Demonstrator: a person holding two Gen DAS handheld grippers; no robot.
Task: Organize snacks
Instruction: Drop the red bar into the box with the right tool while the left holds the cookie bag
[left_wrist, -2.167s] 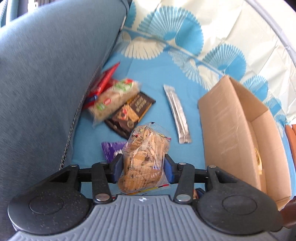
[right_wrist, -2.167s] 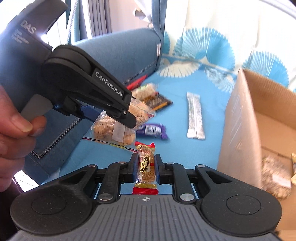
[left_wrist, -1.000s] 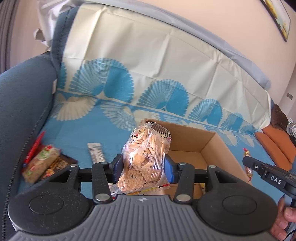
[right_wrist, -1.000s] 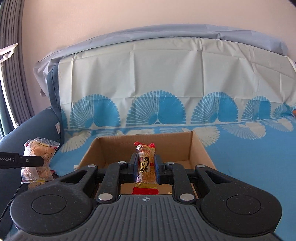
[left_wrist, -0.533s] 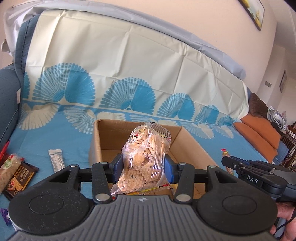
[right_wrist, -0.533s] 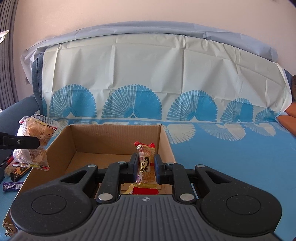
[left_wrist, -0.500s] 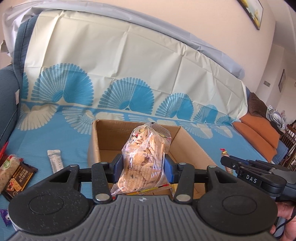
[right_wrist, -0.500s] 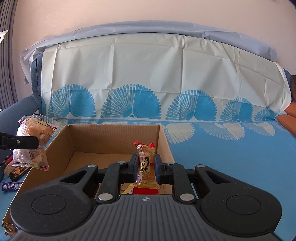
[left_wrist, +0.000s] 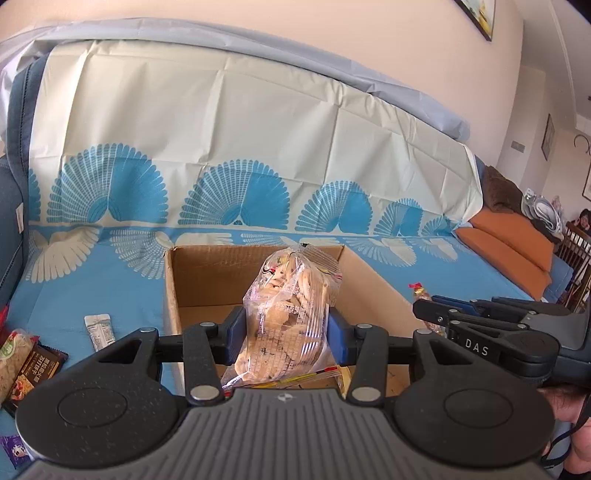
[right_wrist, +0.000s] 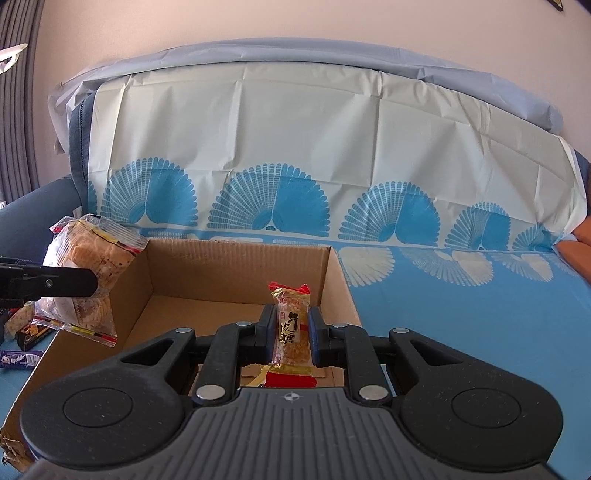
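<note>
My left gripper (left_wrist: 284, 332) is shut on a clear bag of biscuits (left_wrist: 288, 321) and holds it upright above the open cardboard box (left_wrist: 173, 291). My right gripper (right_wrist: 291, 332) is shut on a small orange candy bar with a red wrapper end (right_wrist: 290, 328), also above the box (right_wrist: 332, 269). In the right wrist view the biscuit bag (right_wrist: 88, 273) hangs at the box's left wall. In the left wrist view the right gripper (left_wrist: 428, 308) sits at the box's right side.
A silver bar (left_wrist: 99, 330), a dark chocolate pack (left_wrist: 33, 369), a rice-cake pack (left_wrist: 11, 354) and a purple wrapper (left_wrist: 13, 448) lie on the blue fan-print cover left of the box. The sofa back rises behind. Orange cushions (left_wrist: 509, 247) lie far right.
Both grippers have swung from the snack pile on the left to above the box, each still holding its snack. In the last half second they shifted only slightly.
</note>
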